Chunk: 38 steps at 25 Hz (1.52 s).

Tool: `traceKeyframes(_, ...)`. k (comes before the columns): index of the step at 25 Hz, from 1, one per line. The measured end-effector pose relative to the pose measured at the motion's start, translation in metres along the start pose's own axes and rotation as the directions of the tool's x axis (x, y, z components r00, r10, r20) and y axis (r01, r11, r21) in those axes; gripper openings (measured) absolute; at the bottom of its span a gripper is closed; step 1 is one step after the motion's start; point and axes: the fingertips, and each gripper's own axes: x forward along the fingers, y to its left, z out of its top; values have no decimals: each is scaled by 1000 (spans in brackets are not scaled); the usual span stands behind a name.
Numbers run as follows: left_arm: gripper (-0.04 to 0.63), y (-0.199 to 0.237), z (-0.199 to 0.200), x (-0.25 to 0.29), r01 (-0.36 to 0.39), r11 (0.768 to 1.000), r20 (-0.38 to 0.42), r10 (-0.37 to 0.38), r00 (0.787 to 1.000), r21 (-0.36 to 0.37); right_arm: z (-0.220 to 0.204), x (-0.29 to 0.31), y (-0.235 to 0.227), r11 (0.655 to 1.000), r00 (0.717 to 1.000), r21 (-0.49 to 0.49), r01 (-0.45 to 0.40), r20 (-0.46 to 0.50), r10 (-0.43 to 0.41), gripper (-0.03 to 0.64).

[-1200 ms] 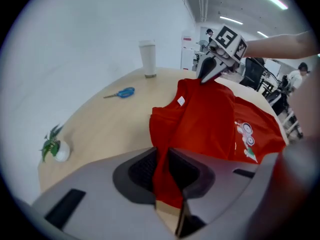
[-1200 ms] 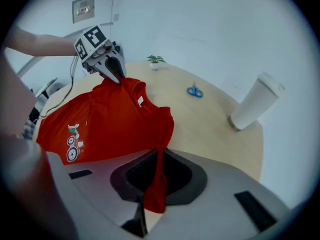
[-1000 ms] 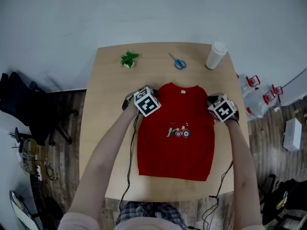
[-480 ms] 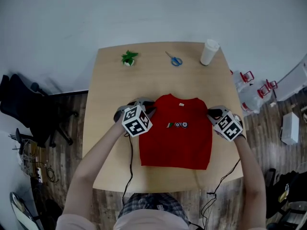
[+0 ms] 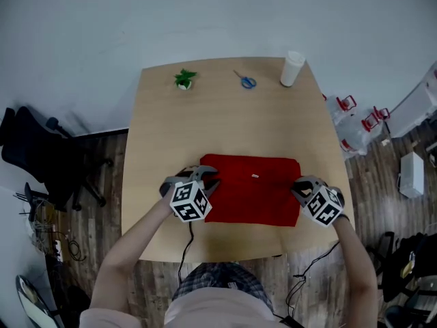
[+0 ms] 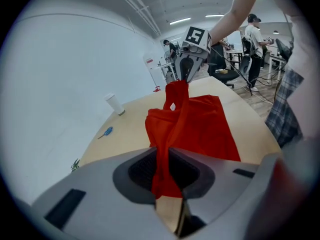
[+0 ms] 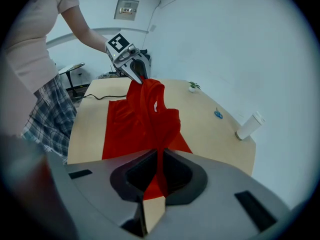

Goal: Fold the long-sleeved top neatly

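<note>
left gripper (image 5: 207,180) + right gripper (image 5: 298,188) clamped on top (image 5: 252,198) edges, lower frame | risk: we skew the fold on bench (image 5: 225,115) if one side lags or slips

The top (image 5: 252,200) is soft matt cloth, the counter (image 5: 225,125) smooth pale wood, the left tool (image 5: 205,179) and right tool (image 5: 300,187) matt grey plastic.

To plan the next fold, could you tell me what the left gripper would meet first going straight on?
The left gripper, shut on the red top, would likely press into that top's cloth first, with the table beneath it; depth is unclear.
</note>
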Motion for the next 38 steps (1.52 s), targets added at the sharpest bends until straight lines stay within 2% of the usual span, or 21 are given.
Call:
traceKeyframes(5, 75, -42, -12, -7, 22, 999, -6, -21, 1000, 49, -11, 0, 48, 999, 999, 8, -41, -11, 41, 48)
traceKeyframes(9, 77, -72, -25, -6, 75, 994, -30, -73, 997, 80, -19, 6, 79, 996, 995, 6, -86, -40, 86, 48)
traceKeyframes(12, 80, -90, -33, -3, 116, 991, -41, -113, 993, 73, -29, 16, 101, 993, 990, -10, -122, -79, 121, 49)
traceKeyframes(17, 86, -113, -45, 0, 181, 983, -68, -178, 982, 32, -50, 30, 127, 986, 977, 3, -166, -136, 165, 54)
traceKeyframes(19, 97, -122, -49, 0, 215, 977, -74, -215, 974, -5, -56, 34, 133, 985, 973, 25, -173, -152, 175, 58)
traceKeyframes(22, 176, -132, -51, -1, 259, 963, -69, -264, 962, -70, -59, 36, 136, 980, 968, 74, -183, -161, 192, 91)
traceKeyframes(24, 207, -130, -48, -3, 257, 960, -52, -264, 963, -112, -54, 32, 133, 981, 973, 93, -173, -141, 185, 145)
traceKeyframes(27, 235, -114, -36, -6, 229, 957, -9, -234, 972, -177, -37, 23, 121, 983, 986, 121, -140, -68, 149, 172)
traceKeyframes(30, 235, -101, -26, 2, 217, 960, 2, -220, 975, -175, -23, 27, 109, 978, 990, 157, -134, -19, 139, 198)
traceKeyframes(32, 225, -97, -20, 10, 226, 963, 1, -228, 974, -150, -16, 38, 108, 971, 987, 182, -156, -15, 161, 201)
traceKeyframes(33, 187, -97, -15, 13, 234, 963, 5, -235, 972, -131, -11, 43, 109, 965, 983, 194, -176, -9, 181, 197)
traceKeyframes(34, 104, -99, -11, 14, 244, 964, 11, -244, 970, -111, -7, 46, 111, 959, 979, 201, -199, 0, 203, 169)
traceKeyframes(35, 81, -101, -7, 14, 258, 961, 17, -257, 966, -96, -3, 47, 114, 954, 974, 200, -223, 9, 226, 148)
traceKeyframes(38, 61, -115, -1, 6, 330, 941, 38, -328, 944, -77, 4, 39, 128, 945, 958, 160, -286, 27, 285, 132)
